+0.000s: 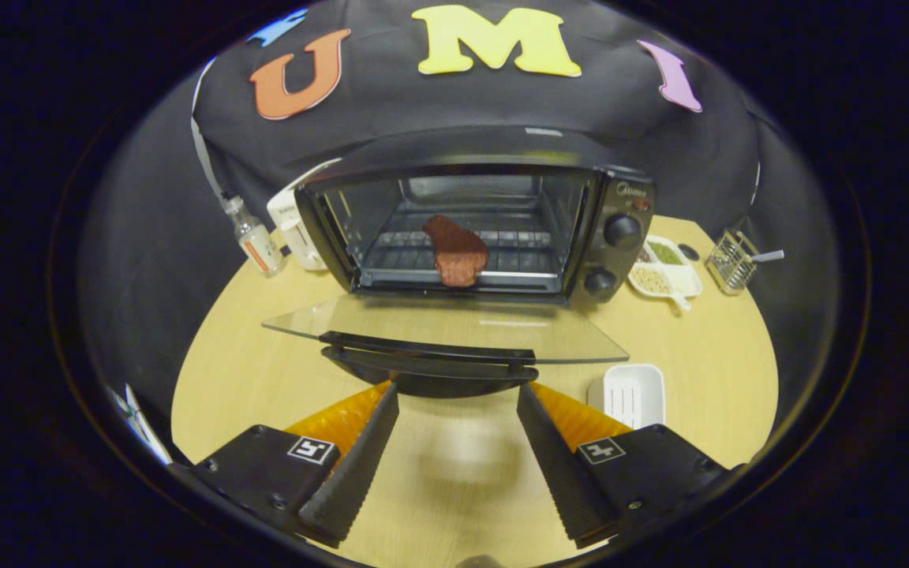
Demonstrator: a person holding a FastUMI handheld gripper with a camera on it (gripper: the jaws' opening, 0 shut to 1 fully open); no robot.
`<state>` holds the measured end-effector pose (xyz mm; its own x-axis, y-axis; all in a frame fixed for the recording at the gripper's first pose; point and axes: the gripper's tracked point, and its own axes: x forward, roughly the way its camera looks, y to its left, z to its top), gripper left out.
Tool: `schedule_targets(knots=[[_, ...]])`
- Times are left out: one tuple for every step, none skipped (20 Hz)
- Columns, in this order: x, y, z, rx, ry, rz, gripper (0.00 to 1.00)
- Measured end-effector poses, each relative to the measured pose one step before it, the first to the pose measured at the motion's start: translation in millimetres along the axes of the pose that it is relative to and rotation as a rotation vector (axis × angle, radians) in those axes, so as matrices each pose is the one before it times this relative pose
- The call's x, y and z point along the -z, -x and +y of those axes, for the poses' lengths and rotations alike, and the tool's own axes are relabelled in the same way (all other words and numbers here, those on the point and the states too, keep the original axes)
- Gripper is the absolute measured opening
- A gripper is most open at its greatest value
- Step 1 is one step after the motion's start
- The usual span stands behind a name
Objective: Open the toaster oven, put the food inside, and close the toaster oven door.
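Toaster oven (470, 229): steak (454, 251) overhangs its rack front, so the glass door (447, 327), with the empty, spread-jawed gripper (458, 394) at its handle (429, 347), may jam against it.

One black toaster oven (470, 229) with two black round knobs (622, 230), one glass door (443, 330) let down, one reddish-brown piece of meat (455, 251), one clear small bottle (254, 241), one white sectioned dish (664, 269), one wire basket (731, 262), one white ribbed tray (631, 393), one gripper (458, 402) with two fingers spread apart, empty.
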<state>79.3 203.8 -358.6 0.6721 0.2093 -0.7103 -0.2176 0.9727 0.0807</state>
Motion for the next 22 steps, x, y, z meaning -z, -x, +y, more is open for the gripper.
schedule_targets(knots=[[-12.35,0.87,0.52,-0.00243,-0.00369,-0.02093,0.97],[-9.88,1.3,0.26,-0.00219,-0.00556,-0.0174,0.97],[-10.42,-0.49,0.22,-0.00348,-0.00663,-0.01535,0.97],[-8.5,-0.89,0.36,-0.00193,-0.00295,-0.0147,0.97],[-9.8,-0.89,0.47,0.00008,0.00123,-0.0136,0.97],[-7.66,-2.21,-1.03,0.00136,0.00419,-0.01299,0.97],[-9.73,-2.16,0.35,0.00249,0.00614,-0.01359,0.97],[-8.36,-2.85,0.41,0.00434,0.00494,-0.01471,0.98],[-8.12,-2.97,-0.56,0.0071,0.01335,-0.00827,0.97],[-6.52,-1.54,-1.0,0.00547,0.01522,-0.01005,0.97],[-6.71,-0.61,2.69,-0.00983,0.01021,-0.01105,0.97],[-1.82,-0.34,2.57,-0.00473,0.00396,-0.00816,0.97],[-0.3,0.54,-1.01,0.00138,0.00237,-0.00267,0.97],[1.7,0.84,0.55,-0.00507,-0.00682,0.00395,0.97],[2.33,2.7,1.54,-0.00549,-0.01459,0.00418,0.97],[1.95,2.0,-1.1,-0.00064,-0.00983,0.00355,0.97],[1.01,2.13,-2.5,-0.00013,-0.00705,0.00214,0.97],[1.81,2.1,-4.28,0.0037,-0.00405,-0.0004,0.97],[1.66,3.27,-5.19,0.00811,-0.00186,0.00149,0.97],[1.85,2.66,-5.88,0.00806,-0.00404,-0.00008,0.97],[2.36,2.91,-4.48,0.00391,-0.00573,0.00058,0.97],[1.4,2.3,-4.88,0.00396,-0.00561,-0.00156,0.97]])
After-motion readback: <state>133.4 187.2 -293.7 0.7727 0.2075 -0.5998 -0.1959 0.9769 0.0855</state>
